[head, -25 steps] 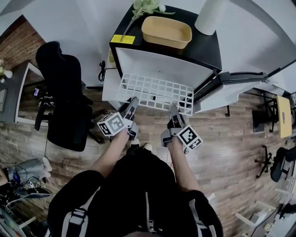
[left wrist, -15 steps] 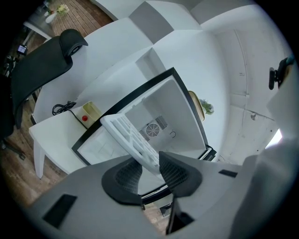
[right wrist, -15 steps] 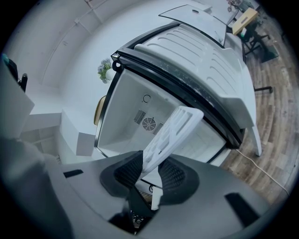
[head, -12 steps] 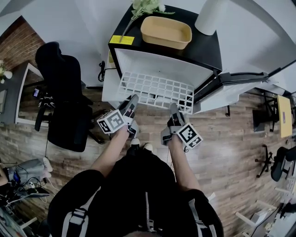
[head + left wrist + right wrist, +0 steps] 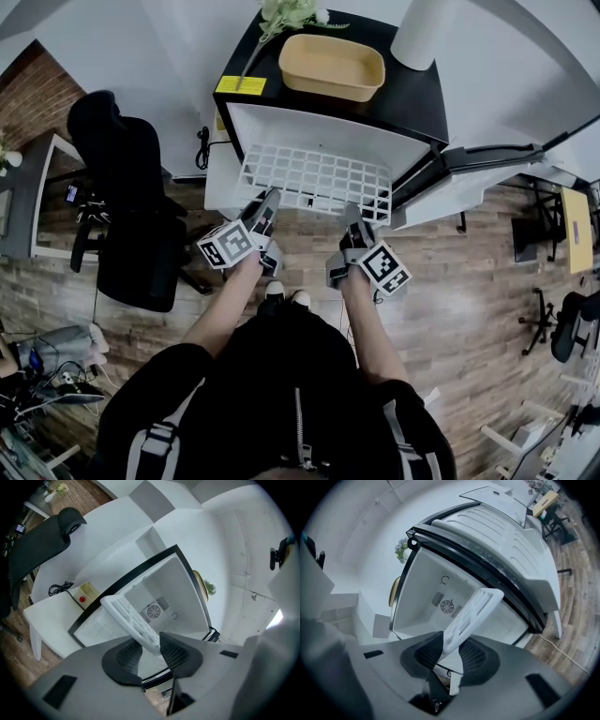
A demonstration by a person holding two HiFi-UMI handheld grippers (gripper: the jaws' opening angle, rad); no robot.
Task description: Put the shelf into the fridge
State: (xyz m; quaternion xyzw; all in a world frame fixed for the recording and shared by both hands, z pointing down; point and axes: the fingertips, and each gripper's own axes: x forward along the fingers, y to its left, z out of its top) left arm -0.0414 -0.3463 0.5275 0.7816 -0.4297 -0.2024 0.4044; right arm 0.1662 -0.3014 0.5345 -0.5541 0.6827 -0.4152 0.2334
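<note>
I hold the shelf (image 5: 317,178) by its near edge with both tools, one towards each corner, so the white grid stays flat and does not twist as it goes in. My left tool (image 5: 269,204) is clamped on the edge near the left corner; in the left gripper view its two pads press the rim of the shelf (image 5: 130,617) from either side. My right tool (image 5: 352,218) is clamped the same way near the right corner, and in the right gripper view the shelf (image 5: 474,610) runs out from between its pads towards the back wall.

The far part of the shelf is already inside the open fridge (image 5: 417,98), while the near edge juts out in front of the opening. The door (image 5: 469,183) stands swung wide to my right, which leaves the mouth free. A yellow tray (image 5: 333,66) sits on top of the fridge, out of the way. I judge the shelf is partway in and needs a level push onto its side ledges.
</note>
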